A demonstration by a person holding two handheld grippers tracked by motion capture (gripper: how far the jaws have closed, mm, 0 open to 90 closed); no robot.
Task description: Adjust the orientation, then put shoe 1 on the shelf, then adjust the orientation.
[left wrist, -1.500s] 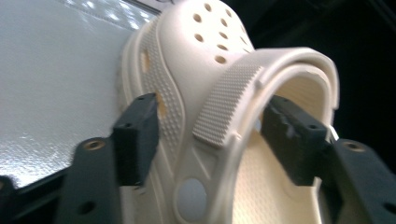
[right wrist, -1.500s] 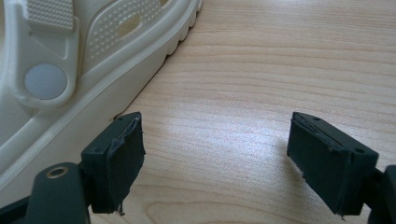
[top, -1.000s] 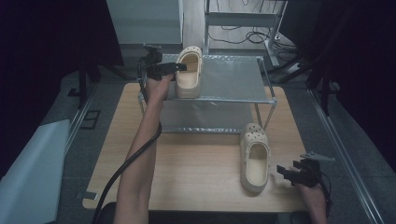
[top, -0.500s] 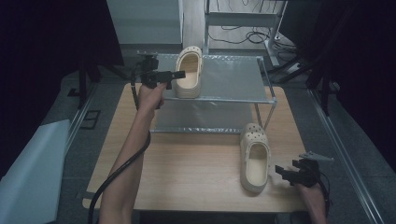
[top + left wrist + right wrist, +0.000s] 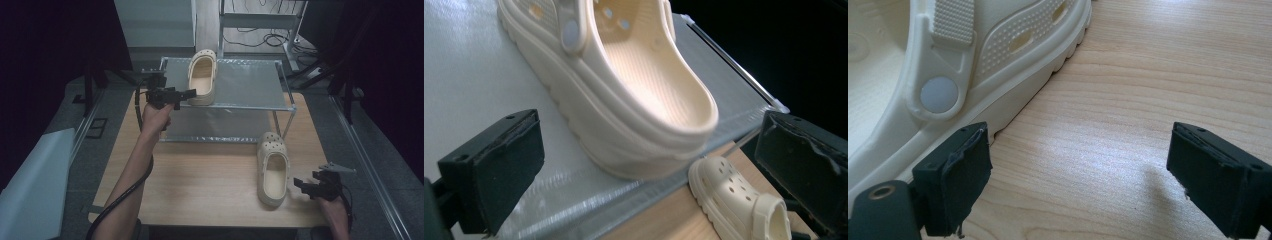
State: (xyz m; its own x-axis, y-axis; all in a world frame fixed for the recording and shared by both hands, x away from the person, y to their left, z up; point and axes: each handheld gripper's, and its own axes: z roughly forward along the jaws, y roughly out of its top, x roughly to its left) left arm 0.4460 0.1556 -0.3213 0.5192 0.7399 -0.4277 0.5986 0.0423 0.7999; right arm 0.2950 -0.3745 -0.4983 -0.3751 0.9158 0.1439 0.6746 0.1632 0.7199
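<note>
A cream clog (image 5: 202,77) (image 5: 624,90) lies on the top level of a metal rack (image 5: 250,85), toe away from me. My left gripper (image 5: 189,93) (image 5: 656,167) hovers just short of its heel. Its jaws have just been opening and stand open, pads clear of the clog. The second cream clog (image 5: 272,167) (image 5: 948,65) (image 5: 739,205) rests on the wooden table (image 5: 200,175) in front of the rack. My right gripper (image 5: 301,184) (image 5: 1088,175) sits low to its right. Its jaws have just been opening, with only bare wood between them and the clog's side beside one pad.
The rack has a lower level (image 5: 220,125) under the top one, and thin legs at its right corner (image 5: 287,122). A pale grey sheet (image 5: 35,185) lies off the table's left. Cables (image 5: 260,37) trail on the floor behind.
My left gripper has drawn back from the shelf clog's heel, moving left and toward me, and its jaws stand wider. The clog stays on the rack. The right hand has kept still.
</note>
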